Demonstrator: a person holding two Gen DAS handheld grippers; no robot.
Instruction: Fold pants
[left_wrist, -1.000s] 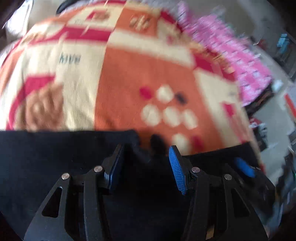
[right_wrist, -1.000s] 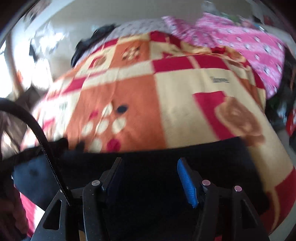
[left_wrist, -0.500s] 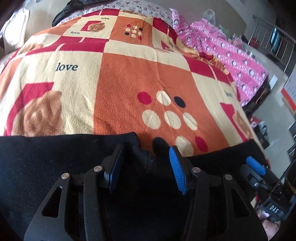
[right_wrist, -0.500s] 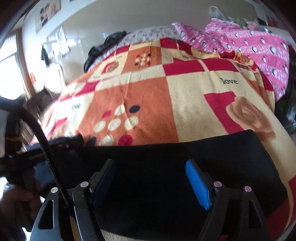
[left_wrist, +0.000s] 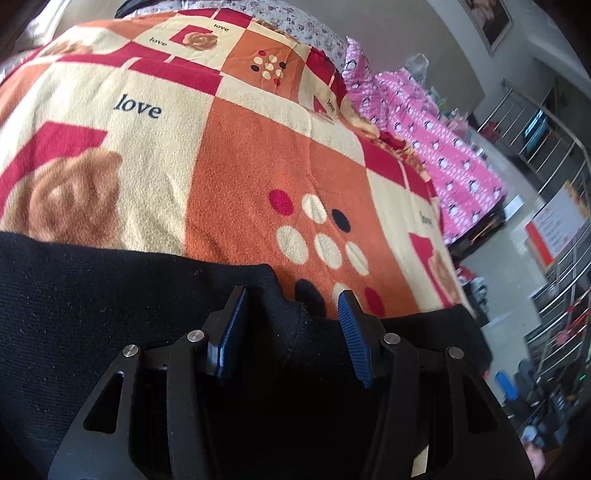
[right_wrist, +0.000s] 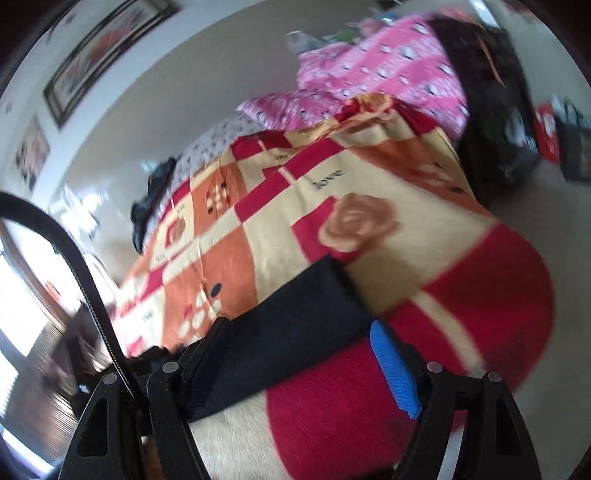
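Note:
Black pants (left_wrist: 92, 306) lie across the near edge of a bed covered by an orange, red and cream patchwork blanket (left_wrist: 236, 155). My left gripper (left_wrist: 291, 332) is open, its blue pads on either side of a raised fold at the pants' far edge. In the right wrist view one end of the pants (right_wrist: 295, 325) lies on the blanket (right_wrist: 424, 240). My right gripper (right_wrist: 299, 365) is open and tilted, low over that end, with the cloth between its jaws and nothing gripped.
A pink patterned quilt (left_wrist: 443, 147) lies past the blanket's far right side; it also shows in the right wrist view (right_wrist: 388, 62). A dark garment (right_wrist: 151, 195) sits at the head of the bed. Metal railings (left_wrist: 554, 155) and floor clutter stand to the right.
The right gripper has swung right and tilted, from over the middle of the pants to their right end. The left gripper has stayed open over the fold, shifting only slightly.

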